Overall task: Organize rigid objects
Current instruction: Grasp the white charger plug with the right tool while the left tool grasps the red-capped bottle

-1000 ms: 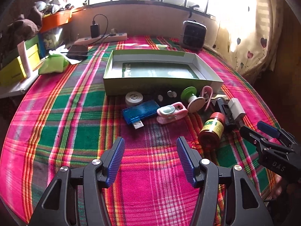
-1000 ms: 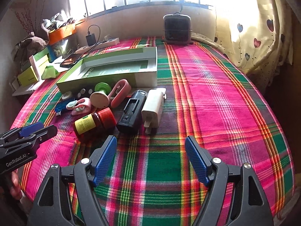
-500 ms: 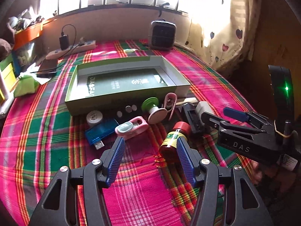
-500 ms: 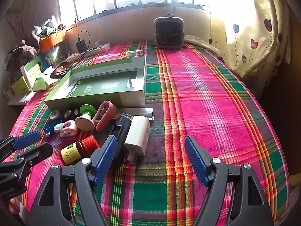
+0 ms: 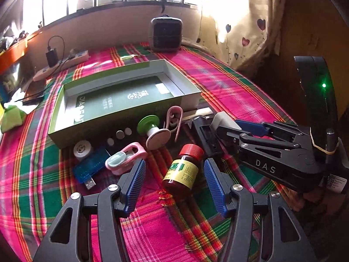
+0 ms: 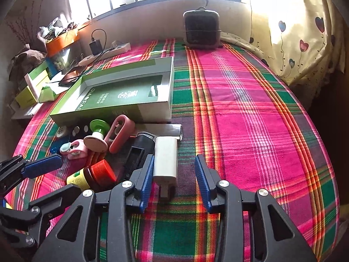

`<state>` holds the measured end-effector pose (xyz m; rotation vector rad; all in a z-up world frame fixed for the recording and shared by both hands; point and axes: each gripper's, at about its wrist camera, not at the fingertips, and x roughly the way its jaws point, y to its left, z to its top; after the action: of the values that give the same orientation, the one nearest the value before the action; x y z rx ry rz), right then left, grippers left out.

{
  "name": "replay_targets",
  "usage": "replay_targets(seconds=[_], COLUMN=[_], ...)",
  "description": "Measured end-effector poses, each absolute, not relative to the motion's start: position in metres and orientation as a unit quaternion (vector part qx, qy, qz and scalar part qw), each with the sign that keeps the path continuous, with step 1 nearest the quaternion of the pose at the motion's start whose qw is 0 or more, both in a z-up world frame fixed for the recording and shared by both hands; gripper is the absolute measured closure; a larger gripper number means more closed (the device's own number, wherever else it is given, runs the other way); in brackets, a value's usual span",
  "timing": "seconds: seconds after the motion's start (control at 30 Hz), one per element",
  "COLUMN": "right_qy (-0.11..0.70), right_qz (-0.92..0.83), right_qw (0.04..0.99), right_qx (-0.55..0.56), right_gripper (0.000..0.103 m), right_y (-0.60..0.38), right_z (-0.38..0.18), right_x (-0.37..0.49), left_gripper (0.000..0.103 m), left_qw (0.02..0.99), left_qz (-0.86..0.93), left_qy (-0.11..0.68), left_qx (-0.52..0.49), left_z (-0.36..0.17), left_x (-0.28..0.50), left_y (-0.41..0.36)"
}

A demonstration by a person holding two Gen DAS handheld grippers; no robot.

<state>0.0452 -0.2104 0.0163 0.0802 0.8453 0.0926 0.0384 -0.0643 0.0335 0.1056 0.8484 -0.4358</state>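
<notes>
The left gripper point(image 5: 174, 174) stands with jaws wide, and the brown bottle with a red cap point(image 5: 182, 171) lies on its side between them, touching neither pad. The pink clip point(image 5: 124, 157) lies just outside its left jaw. The right gripper point(image 6: 173, 178) is also spread wide around the white charger point(image 6: 165, 160), whose left edge lies just beside the left pad; bare plaid cloth point(image 6: 250, 120) shows inside and beyond the right jaw. Ahead of both sits the open green box point(image 5: 122, 100), its near wall close behind the clutter.
</notes>
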Motion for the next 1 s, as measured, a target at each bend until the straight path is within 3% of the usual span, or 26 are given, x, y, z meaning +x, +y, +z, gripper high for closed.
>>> replay_targets(seconds=[0.53,1.0], right_qy=[0.416,0.418], right_qz=[0.057,0.059], right_qw=[0.907,0.906], right_qx=[0.029,0.030], right_gripper=[0.070,0.071], right_y=[-0.212,-0.212], right_z=[0.011,0.009], right_x=[0.048,0.049], left_gripper=[0.048,0.072], left_qw=[0.864,0.865], left_qz=[-0.235,-0.224], left_qy=[0.434,0.442], left_qx=[0.097,0.080], left_z=[0.014,0.009], left_x=[0.057,0.062], left_y=[-0.077,-0.077])
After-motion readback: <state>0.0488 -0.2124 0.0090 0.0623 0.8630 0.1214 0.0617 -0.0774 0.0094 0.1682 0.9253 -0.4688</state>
